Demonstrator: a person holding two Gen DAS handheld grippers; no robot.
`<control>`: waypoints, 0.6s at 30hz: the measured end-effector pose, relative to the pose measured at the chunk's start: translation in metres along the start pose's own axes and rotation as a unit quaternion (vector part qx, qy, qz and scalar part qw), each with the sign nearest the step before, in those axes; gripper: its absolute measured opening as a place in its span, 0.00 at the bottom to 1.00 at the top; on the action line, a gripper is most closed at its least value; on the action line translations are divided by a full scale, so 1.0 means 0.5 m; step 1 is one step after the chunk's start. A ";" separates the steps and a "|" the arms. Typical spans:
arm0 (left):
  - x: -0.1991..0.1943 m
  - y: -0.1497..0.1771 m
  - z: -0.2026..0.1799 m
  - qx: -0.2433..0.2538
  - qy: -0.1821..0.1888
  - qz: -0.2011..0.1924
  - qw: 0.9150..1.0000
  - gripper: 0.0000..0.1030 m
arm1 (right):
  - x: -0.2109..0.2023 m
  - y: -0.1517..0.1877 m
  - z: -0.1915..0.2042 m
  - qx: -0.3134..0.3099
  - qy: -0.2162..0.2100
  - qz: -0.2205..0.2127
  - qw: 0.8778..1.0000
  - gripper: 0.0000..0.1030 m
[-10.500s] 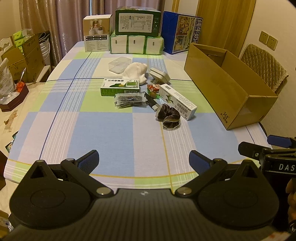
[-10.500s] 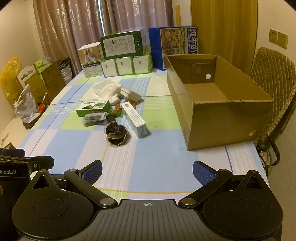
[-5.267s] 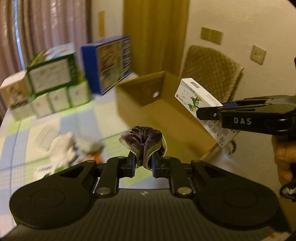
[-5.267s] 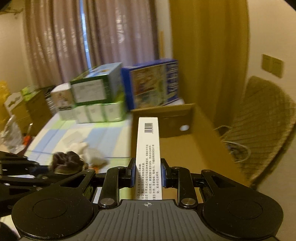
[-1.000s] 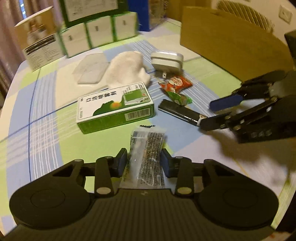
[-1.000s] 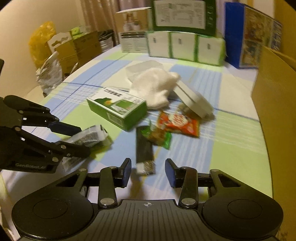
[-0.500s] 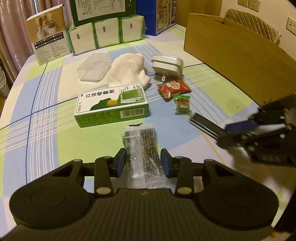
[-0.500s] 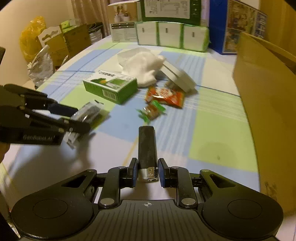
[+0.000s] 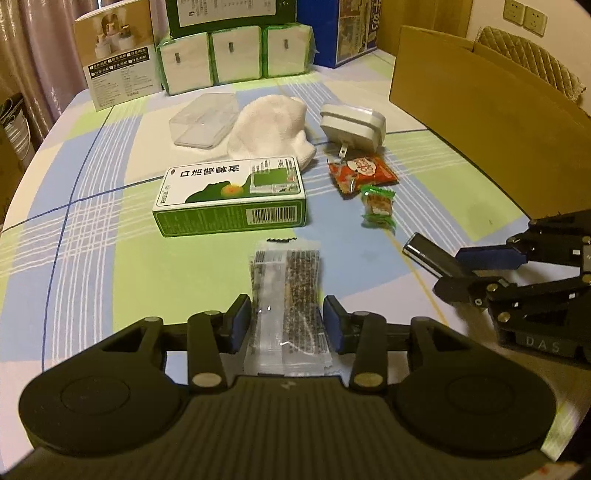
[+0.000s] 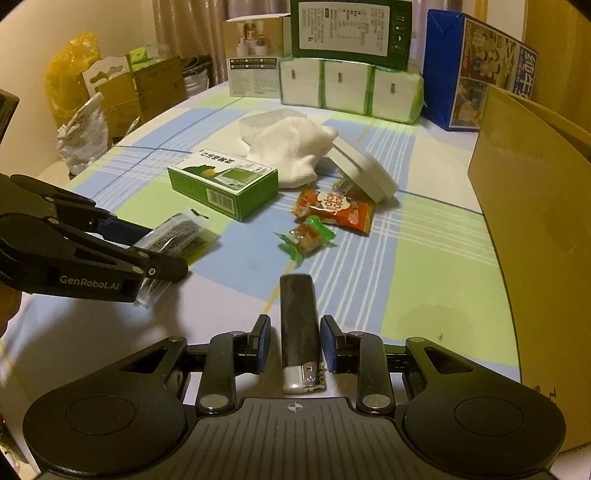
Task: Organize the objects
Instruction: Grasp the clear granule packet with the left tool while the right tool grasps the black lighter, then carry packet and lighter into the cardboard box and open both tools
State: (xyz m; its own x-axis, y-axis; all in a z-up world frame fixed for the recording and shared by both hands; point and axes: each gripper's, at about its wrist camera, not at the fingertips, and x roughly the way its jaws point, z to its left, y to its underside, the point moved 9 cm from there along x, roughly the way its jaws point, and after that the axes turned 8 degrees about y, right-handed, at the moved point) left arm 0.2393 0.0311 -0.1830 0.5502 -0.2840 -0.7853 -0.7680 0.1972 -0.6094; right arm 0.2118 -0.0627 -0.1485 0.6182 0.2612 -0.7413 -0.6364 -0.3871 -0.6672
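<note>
The left gripper [image 9: 287,325] is squeezing a clear packet [image 9: 287,295] above the near side of the table [image 9: 92,236]. The right gripper [image 10: 295,343] is pinching a black lighter [image 10: 298,321] near the cardboard box [image 10: 535,206] on the right.

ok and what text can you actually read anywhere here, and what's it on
"GenRobot.AI": side of the left tool, which grips the clear packet.
"DAS": side of the right tool, which grips the lighter.
"口洁喷雾剂": top of the green box.
Red snack packet and green carton labels: too small or blurred to read.
</note>
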 end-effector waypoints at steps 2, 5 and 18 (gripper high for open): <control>0.001 -0.001 0.001 -0.005 -0.002 -0.002 1.000 0.37 | 0.004 -0.002 0.003 -0.004 0.003 -0.004 1.000 0.26; 0.003 -0.003 0.002 -0.012 -0.006 -0.003 1.000 0.36 | 0.006 -0.004 0.004 0.000 0.004 -0.004 1.000 0.25; -0.022 -0.001 -0.015 -0.003 -0.023 -0.013 1.000 0.30 | -0.036 -0.028 -0.029 0.044 0.013 -0.013 0.999 0.18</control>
State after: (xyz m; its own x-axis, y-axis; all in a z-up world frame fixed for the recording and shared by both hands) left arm 0.2311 0.0270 -0.1731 0.5850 -0.2454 -0.7730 -0.7548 0.1840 -0.6296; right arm 0.2162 -0.0746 -0.1250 0.6463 0.2457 -0.7224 -0.6575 -0.3011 -0.6907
